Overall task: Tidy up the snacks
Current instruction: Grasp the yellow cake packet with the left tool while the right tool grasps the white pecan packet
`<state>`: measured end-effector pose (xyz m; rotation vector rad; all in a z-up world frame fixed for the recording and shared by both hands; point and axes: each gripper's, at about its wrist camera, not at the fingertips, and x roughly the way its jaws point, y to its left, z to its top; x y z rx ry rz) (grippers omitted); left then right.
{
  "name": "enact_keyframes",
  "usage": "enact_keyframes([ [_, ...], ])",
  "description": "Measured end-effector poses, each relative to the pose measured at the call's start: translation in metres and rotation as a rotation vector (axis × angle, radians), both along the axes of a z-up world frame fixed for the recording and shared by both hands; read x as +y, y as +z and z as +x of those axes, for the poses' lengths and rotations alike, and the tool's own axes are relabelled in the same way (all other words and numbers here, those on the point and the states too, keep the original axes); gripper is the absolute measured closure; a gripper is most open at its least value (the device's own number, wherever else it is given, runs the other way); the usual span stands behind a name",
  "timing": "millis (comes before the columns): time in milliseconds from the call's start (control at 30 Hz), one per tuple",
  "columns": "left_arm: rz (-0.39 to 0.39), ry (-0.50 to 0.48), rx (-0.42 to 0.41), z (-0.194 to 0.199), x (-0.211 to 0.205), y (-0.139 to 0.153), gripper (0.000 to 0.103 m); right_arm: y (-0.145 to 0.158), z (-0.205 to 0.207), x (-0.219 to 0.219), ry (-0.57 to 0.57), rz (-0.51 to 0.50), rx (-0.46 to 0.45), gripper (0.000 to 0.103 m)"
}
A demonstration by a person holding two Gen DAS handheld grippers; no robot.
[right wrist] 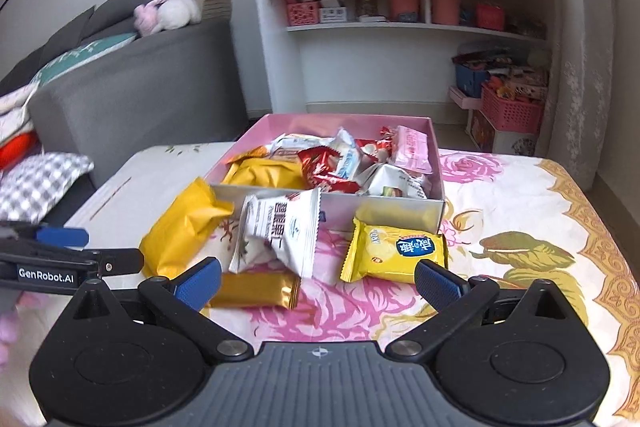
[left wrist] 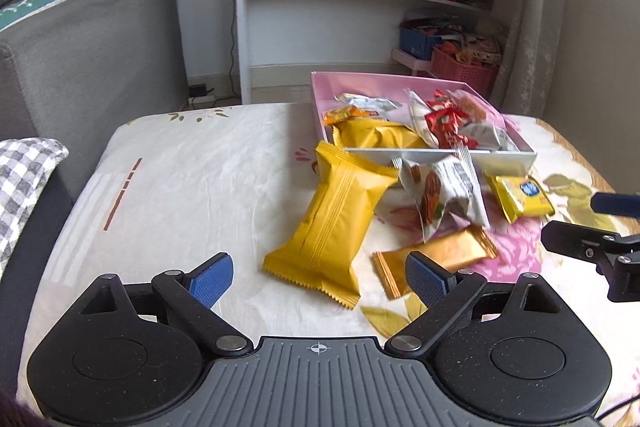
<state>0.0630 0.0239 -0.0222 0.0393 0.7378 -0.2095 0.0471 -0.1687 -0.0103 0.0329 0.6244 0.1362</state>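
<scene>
Both hand-held grippers are being held wide open, nothing between the pads: left hand-held gripper (left wrist: 318, 277), right hand-held gripper (right wrist: 318, 285). Snacks are split: many are sitting in the pink box (right wrist: 436, 163), four are lying loose on the floral-covered tabletop (right wrist: 520, 195) just in front of it.

Loose items: large yellow packet (left wrist: 332, 223), white packet (right wrist: 284, 231), small yellow biscuit packet (right wrist: 394, 251), gold bar (right wrist: 256, 290).

Risks, as judged:
- The white packet is leaning on the box wall and overlapping the gold bar; if either is pulled, the other is likely to be dragged.
- Slick foil may slip out of the pads if gripped on a crimped end.
- The grippers are working close together; a collision is possible over the same pile.

View differences: printing on the white and biscuit packets is only being shown legibly in the right wrist view; the large yellow packet's full length is only being shown in the left.
</scene>
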Motion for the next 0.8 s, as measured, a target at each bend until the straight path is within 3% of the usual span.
enact_keyframes([
  [200, 0.007, -0.045, -0.006, 0.002, 0.001, -0.015, 0.008, -0.015, 0.001, -0.003, 0.009, -0.062, 0.011, 0.007],
  [400, -0.014, -0.05, -0.016, 0.012, 0.002, -0.026, 0.009, -0.023, 0.009, -0.005, -0.021, -0.063, 0.017, 0.007],
  [800, -0.095, -0.059, -0.043, 0.035, 0.007, -0.031, 0.014, -0.028, 0.043, 0.021, 0.036, -0.068, 0.013, 0.007],
])
